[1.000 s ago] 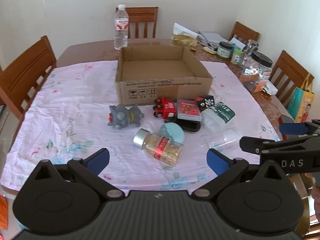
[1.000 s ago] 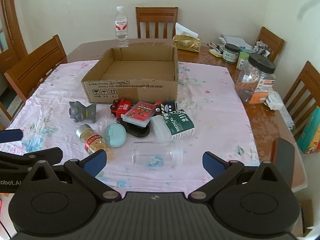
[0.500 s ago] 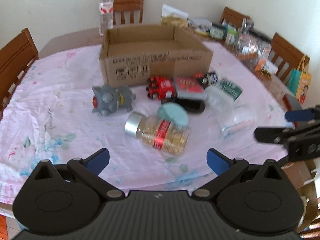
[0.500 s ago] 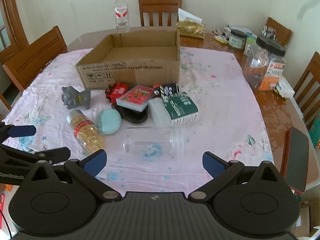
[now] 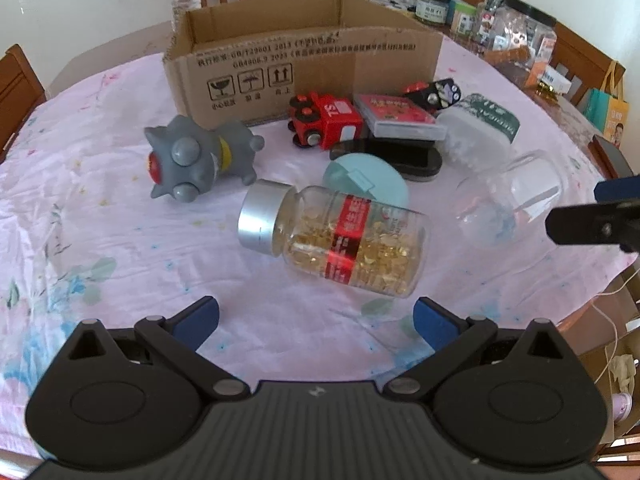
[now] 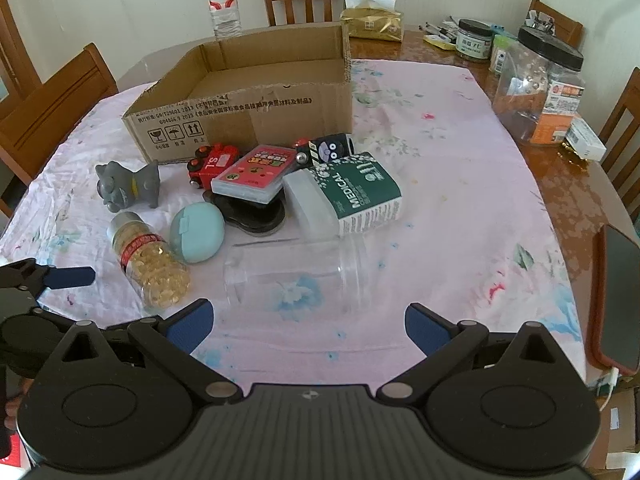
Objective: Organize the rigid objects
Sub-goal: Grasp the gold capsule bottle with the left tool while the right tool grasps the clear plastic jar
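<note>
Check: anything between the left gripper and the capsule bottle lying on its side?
Nothing: left wrist view shows only bare pink tablecloth between the open left gripper and the silver-capped capsule bottle.

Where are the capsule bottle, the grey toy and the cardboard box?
capsule bottle [image 5: 352,242], left wrist view, on its red label.
grey toy [image 5: 192,160], left wrist view, on its body.
cardboard box [image 6: 256,120], right wrist view, on its front wall.

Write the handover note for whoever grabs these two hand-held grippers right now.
Left hand-held gripper: open, empty, facing the capsule bottle lying on its side.
Right hand-held gripper: open, empty, facing the clear jar, also on its side.
Cardboard box: nothing visible inside.
On the cloth in front of it: grey toy, red truck, teal case, card box, medical box.
Done: nothing boxed. Left: everything.
</note>
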